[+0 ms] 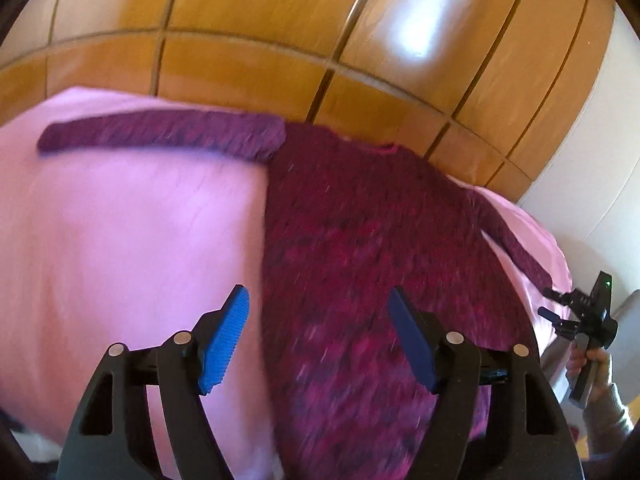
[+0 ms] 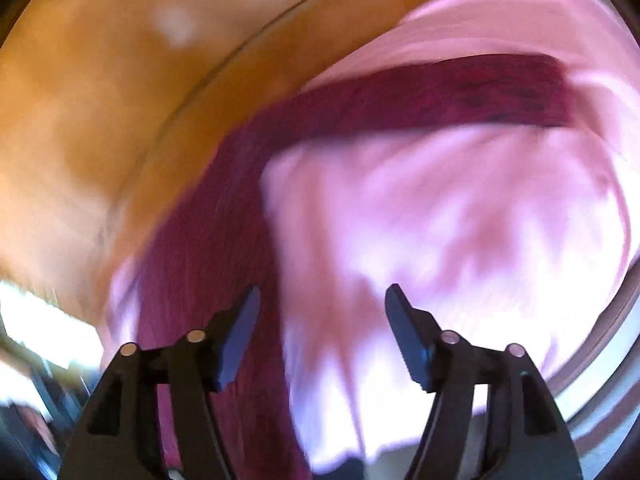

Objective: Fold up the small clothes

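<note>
- Left wrist view: the left gripper (image 1: 318, 336) fills the lower middle of the frame, its blue-padded fingers (image 1: 224, 340) spread wide with nothing between them.
- Beyond the fingers, a dark magenta knitted sweater (image 1: 360, 248) lies flat on a pink sheet (image 1: 128, 232), running from the bottom centre up to the middle of the frame.
- One sleeve (image 1: 160, 134) stretches out to the upper left across the sheet; the other sleeve runs down the right side of the garment.
- Brown wooden wardrobe doors (image 1: 248, 20) fill the top of the frame.
- At the right edge, a hand (image 1: 592, 364) in a grey sleeve holds the right gripper (image 1: 550, 302), small and clear of the sweater; its fingers look parted.
- Right wrist view, heavily blurred: the right gripper (image 2: 322, 332) sits at the lower middle, fingers standing wide and empty.
- The sweater (image 2: 208, 260) runs up the centre-left, and a sleeve (image 2: 460, 96) extends to the upper right over the pink sheet (image 2: 460, 240).
- The wooden doors (image 2: 100, 100) take up the left.
</note>
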{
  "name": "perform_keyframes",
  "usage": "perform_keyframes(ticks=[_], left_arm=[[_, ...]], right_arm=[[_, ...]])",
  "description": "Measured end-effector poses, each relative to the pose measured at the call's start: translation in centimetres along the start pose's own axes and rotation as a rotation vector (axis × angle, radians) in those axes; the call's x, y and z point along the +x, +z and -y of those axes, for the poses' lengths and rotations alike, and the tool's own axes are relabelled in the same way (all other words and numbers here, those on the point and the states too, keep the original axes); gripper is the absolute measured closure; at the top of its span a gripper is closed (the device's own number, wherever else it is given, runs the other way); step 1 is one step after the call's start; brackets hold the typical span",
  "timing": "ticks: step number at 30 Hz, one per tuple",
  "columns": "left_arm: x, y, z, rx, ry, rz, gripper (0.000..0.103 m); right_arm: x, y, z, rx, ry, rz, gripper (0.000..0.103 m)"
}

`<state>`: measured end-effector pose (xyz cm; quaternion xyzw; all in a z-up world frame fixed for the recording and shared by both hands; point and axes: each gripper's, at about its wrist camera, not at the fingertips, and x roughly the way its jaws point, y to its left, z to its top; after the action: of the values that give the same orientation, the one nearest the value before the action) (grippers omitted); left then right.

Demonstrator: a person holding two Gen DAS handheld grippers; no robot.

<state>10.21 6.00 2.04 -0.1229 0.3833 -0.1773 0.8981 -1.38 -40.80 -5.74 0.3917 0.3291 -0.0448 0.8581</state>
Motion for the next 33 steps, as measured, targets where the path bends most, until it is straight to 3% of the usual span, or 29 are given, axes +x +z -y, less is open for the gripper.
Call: perform_keyframes(ticks=[4, 6, 9, 12, 14, 15, 21, 23, 26, 27, 28, 30, 32, 33], left_arm=[[3.8, 1.2, 2.7, 0.026, -0.035, 0.001, 0.027], [5.4, 1.0, 3.4, 0.041, -0.024, -0.026, 0.027], [8.4, 0.3, 4.3, 0.065, -0.012, -0.081, 0.027], [9.5, -0.5, 4.5, 0.097, 0.017, -0.106, 0.027], [9.7, -0.8, 4.5, 0.112, 0.027, -0.111, 0.027], [10.0, -0.8, 4.5, 0.115, 0.025, -0.112, 0.026], [10.4, -1.1, 4.3, 0.113, 0.007, -0.114, 0.025], [10.5, -1.1, 4.2, 0.114, 0.007, -0.117, 0.025], [10.3, -1.0, 4.2, 0.108, 0.005, -0.124, 0.025], [10.1, -0.8, 4.1, 0.099, -0.001, -0.125, 0.025], [9.6, -0.7, 3.8, 0.075, -0.013, -0.124, 0.025], [8.8, -0.5, 3.2, 0.042, -0.014, -0.118, 0.025], [7.0, -0.1, 2.2, 0.007, -0.005, -0.086, 0.025], [6.4, 0.0, 1.8, 0.000, 0.006, -0.073, 0.025]], right_arm=[[-0.3, 3.6, 6.4, 0.360, 0.007, 0.222, 0.034], [-0.1, 4.7, 8.8, 0.464, -0.015, 0.307, 0.034], [1.0, 6.2, 10.9, 0.542, -0.032, 0.349, 0.038], [2.3, 7.6, 10.4, 0.507, -0.065, 0.336, 0.043], [3.2, 9.2, 8.8, 0.420, -0.113, 0.290, 0.067], [3.5, 10.4, 8.2, 0.359, -0.151, 0.270, 0.089], [-0.6, 14.9, 5.3, 0.128, -0.364, 0.398, 0.094], [0.2, 17.3, 5.2, 0.073, -0.477, 0.405, 0.094], [3.1, 18.9, 6.5, 0.105, -0.497, 0.321, 0.092], [4.0, 19.5, 6.6, 0.105, -0.502, 0.313, 0.085], [4.1, 18.9, 6.5, 0.090, -0.507, 0.317, 0.066], [3.8, 17.5, 6.0, 0.079, -0.470, 0.312, 0.043], [2.5, 15.8, 5.3, 0.058, -0.437, 0.299, 0.041], [2.1, 14.4, 4.7, 0.036, -0.379, 0.276, 0.041]])
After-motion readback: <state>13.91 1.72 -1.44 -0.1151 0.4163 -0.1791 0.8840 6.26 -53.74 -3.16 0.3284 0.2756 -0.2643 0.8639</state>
